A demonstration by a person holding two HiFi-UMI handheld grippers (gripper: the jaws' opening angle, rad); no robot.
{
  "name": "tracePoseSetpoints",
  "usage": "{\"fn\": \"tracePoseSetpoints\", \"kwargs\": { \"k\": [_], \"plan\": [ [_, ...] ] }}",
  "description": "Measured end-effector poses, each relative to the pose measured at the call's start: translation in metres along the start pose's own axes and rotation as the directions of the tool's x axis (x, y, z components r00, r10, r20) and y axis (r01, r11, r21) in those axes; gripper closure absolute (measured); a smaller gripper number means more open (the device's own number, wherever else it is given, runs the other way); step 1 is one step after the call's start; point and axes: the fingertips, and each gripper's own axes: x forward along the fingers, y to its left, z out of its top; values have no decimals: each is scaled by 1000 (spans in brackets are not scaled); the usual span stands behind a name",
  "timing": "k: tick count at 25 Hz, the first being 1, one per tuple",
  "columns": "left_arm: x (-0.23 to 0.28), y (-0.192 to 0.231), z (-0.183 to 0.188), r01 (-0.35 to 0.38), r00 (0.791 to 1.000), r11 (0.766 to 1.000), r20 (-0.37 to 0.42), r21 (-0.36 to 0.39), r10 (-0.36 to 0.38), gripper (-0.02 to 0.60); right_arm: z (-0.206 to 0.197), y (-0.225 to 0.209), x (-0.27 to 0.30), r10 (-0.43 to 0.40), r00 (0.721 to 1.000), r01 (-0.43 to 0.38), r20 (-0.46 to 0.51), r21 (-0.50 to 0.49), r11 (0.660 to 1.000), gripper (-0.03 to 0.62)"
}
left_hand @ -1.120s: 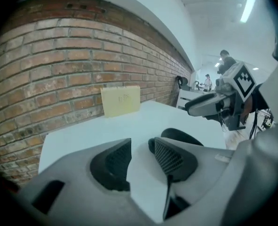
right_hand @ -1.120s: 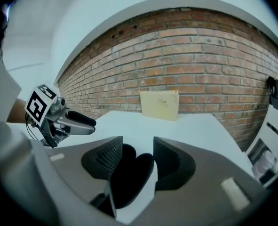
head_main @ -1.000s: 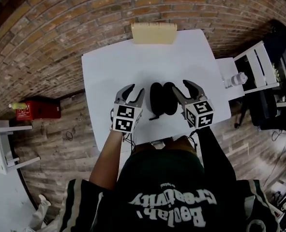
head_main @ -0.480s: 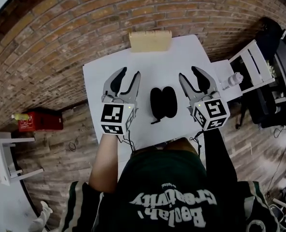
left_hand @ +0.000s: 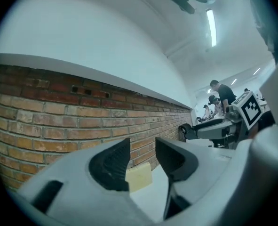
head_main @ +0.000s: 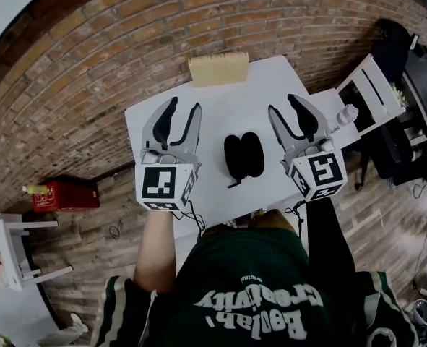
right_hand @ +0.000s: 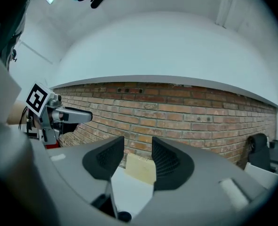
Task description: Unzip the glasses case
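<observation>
We see a brick wall point(head_main: 90, 71) across the top of the head view. Below it, a white table point(head_main: 220, 114) fills the middle of the frame. A person in a dark green shirt point(head_main: 256, 295) takes up the bottom centre, with both forearms reaching up toward the table.

The left gripper point(head_main: 184, 105) is left of centre and the right gripper point(head_main: 282, 105) is right of centre. Both are over the table and point toward the top of the frame.

In the left gripper view its jaws stand apart. Nothing is between them; only the wall and the far table edge show through the gap. In the right gripper view the jaws are also apart with nothing between them, and they have just been closing a little.

A white rack point(head_main: 376, 92) stands at the right edge, beside the table. A pale yellow block point(head_main: 218, 69) lies at the table's top edge, against the wall.

The black glasses case point(head_main: 243, 156) lies on the table at the centre of the frame, between the two grippers and apart from both. It shows as two rounded dark lobes side by side, with a thin tail running toward the lower left.

A red box point(head_main: 67, 194) sits at the left edge, off the table. A small white bottle point(head_main: 345, 114) stands just right of the right gripper.
</observation>
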Motion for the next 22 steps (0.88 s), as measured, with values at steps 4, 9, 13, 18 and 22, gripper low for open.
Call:
{"fn": "tracePoseSetpoints", "kwargs": {
  "k": [4,9,13,18,22],
  "plan": [
    [-8,-3,6,-11,1000,999,21,40,11,475,0,3,-9,-39,999,39,14,-7,999,474],
    [-24,3,12,-48,998,997,38,57,45,584,5,10,-20,-77,996,77,37,-10,997,582],
    [-31,2,10,-45,999,997,30,68,43,584,5,12,-29,-102,994,103,42,-16,995,582],
    [-36,3,6,-46,999,997,23,60,44,584,1,19,-31,-105,994,106,17,-48,993,582],
    [-37,4,3,-42,999,997,20,58,41,583,-4,21,-32,-106,994,107,6,-46,993,582]
  ]
}}
